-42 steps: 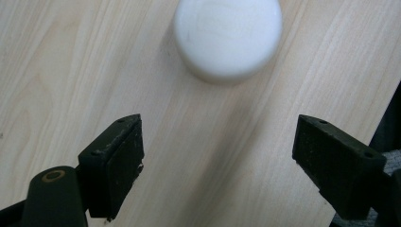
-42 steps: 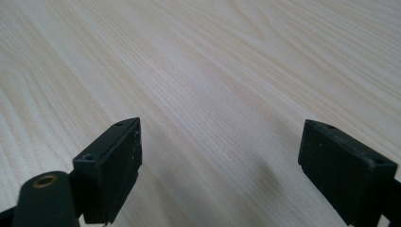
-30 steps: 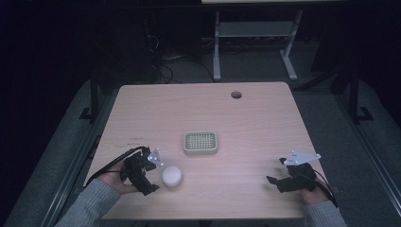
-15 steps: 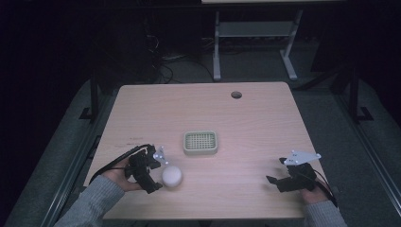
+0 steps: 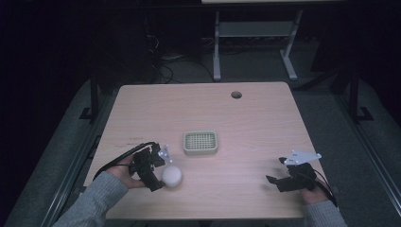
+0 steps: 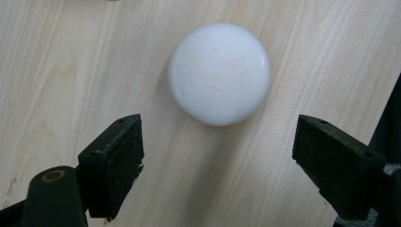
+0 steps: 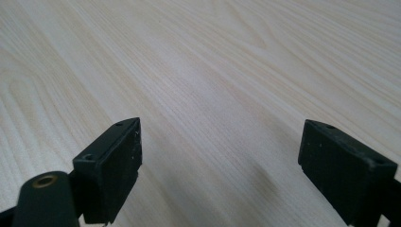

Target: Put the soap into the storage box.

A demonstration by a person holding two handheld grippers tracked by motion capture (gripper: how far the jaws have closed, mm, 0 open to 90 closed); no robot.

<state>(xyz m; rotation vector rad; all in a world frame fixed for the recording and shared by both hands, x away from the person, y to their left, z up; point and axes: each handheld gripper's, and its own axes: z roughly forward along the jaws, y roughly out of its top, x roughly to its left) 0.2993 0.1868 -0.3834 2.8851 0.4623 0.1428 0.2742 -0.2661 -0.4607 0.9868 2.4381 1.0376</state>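
A white round ball-like object (image 5: 171, 176) (image 6: 219, 73) rests on the light wood table (image 5: 236, 127), near its front left. My left gripper (image 5: 158, 172) (image 6: 217, 151) hovers just left of it, open, jaws wide apart, with the white object just beyond the jaw tips and nothing between them. A pale green square basket with a grid top (image 5: 200, 142) sits at the table's middle. My right gripper (image 5: 279, 182) (image 7: 220, 161) rests at the front right, open, over bare wood.
A round cable hole (image 5: 236, 94) lies near the table's far edge. A metal stand's legs (image 5: 255, 42) rise behind the table on the dark floor. The table's edges drop off to dark carpet at both sides.
My left gripper has shifted slightly right and forward toward the white object. The right gripper has stayed still.
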